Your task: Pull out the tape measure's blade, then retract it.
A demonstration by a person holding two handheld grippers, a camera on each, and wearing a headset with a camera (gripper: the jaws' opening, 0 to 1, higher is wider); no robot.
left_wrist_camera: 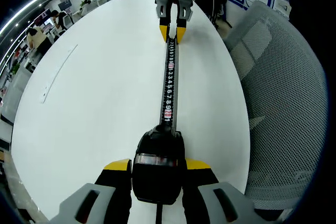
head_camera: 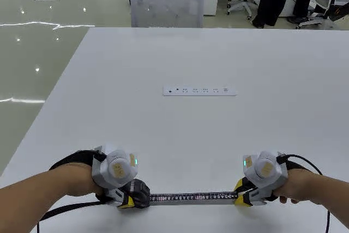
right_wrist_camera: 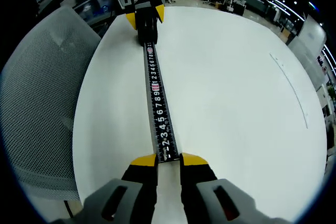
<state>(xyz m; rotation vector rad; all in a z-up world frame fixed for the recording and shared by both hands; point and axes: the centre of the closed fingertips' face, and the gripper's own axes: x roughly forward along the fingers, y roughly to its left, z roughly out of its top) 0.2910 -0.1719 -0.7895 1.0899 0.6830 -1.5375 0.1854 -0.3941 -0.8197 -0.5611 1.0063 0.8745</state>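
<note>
The tape measure (head_camera: 140, 193), a black case, sits at the white desk's (head_camera: 218, 135) near edge, toward the left. Its blade (head_camera: 193, 196), dark with white numerals and a red ten mark, is drawn out straight and level along that edge.

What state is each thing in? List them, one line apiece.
tape measure case: on the table, clamped in the left gripper
blade: pulled out, stretched straight between the two grippers, numbers facing up
left gripper: shut on the tape measure case
right gripper: shut on the blade's free end
power strip: lying flat mid-table, no plugs visible in it
</note>
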